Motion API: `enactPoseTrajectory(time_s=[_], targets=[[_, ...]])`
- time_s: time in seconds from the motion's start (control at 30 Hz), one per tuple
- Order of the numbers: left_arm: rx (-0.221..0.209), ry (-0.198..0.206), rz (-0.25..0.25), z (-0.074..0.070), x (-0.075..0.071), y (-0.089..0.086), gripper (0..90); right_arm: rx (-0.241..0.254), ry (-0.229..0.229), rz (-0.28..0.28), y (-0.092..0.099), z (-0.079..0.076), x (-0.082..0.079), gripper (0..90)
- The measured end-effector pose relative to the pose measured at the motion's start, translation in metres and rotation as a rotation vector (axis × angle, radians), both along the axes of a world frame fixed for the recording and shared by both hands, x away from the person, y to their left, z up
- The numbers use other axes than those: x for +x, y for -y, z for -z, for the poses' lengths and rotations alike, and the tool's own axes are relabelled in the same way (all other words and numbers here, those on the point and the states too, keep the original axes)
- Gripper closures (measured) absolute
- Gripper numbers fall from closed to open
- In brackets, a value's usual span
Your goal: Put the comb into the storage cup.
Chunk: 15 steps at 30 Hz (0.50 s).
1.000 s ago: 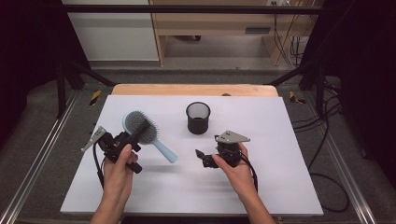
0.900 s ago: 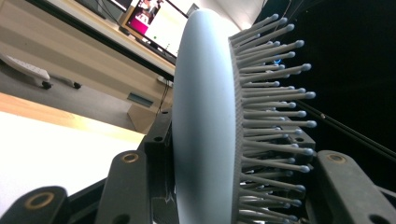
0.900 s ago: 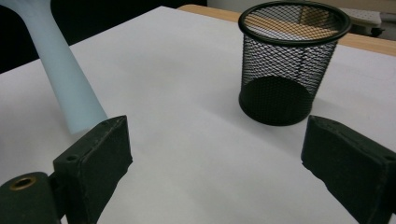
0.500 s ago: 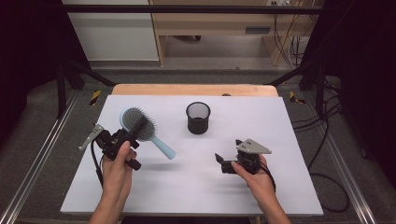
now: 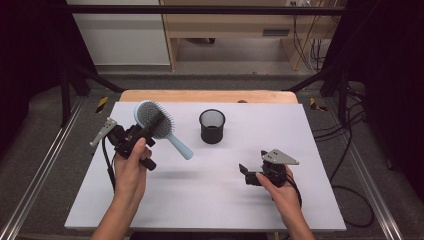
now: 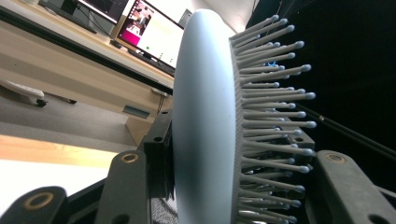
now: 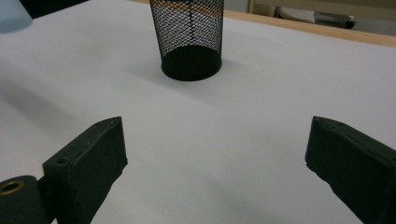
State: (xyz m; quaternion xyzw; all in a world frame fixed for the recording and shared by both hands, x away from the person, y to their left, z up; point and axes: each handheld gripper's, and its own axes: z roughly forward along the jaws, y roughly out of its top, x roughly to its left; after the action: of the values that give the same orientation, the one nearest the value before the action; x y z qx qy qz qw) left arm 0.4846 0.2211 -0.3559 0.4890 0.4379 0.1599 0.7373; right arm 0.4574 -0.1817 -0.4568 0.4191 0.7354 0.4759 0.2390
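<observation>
A light blue hairbrush (image 5: 156, 125) with grey bristles hangs above the left of the white table, handle slanting down to the right. My left gripper (image 5: 141, 134) is shut on its head; in the left gripper view the brush (image 6: 205, 116) stands edge-on between the jaws, bristles to the right. A black mesh cup (image 5: 212, 126) stands upright at the table's middle back, and the right gripper view has the cup (image 7: 190, 37) straight ahead. My right gripper (image 5: 245, 175) rests low at the front right, jaws open and bare, with the gripper (image 7: 215, 154) aimed toward the cup.
The white table top (image 5: 210, 200) has a wooden strip (image 5: 205, 96) along its far edge. Metal frame rails run down both sides, and cables lie on the floor at the right. A desk with monitors (image 6: 149, 32) stands beyond the table.
My left gripper has lifted the hairbrush up and away from the table. My right gripper has slid to the right and nearer the front edge.
</observation>
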Motion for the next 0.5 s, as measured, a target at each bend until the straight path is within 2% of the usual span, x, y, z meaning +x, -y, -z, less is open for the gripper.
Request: enactPoseTrajectory(time_s=[0.13,0.3,0.43,0.5], targets=[[0.007,0.012,-0.001,-0.012,0.012,0.007,50.0,-0.005,-0.017,-0.01,-0.002,-0.001,-0.001,5.4],[-0.006,-0.006,-0.004,-0.023,0.025,0.018,50.0,-0.005,-0.006,-0.011,-0.004,-0.002,-0.002,5.2],[0.04,0.001,-0.005,-0.033,0.036,0.029,49.9,-0.007,-0.004,-0.011,-0.002,0.0,-0.003,5.1],[0.06,0.004,0.021,-0.037,0.044,0.035,49.8,0.001,-0.012,-0.011,-0.001,-0.001,-0.004,5.0]])
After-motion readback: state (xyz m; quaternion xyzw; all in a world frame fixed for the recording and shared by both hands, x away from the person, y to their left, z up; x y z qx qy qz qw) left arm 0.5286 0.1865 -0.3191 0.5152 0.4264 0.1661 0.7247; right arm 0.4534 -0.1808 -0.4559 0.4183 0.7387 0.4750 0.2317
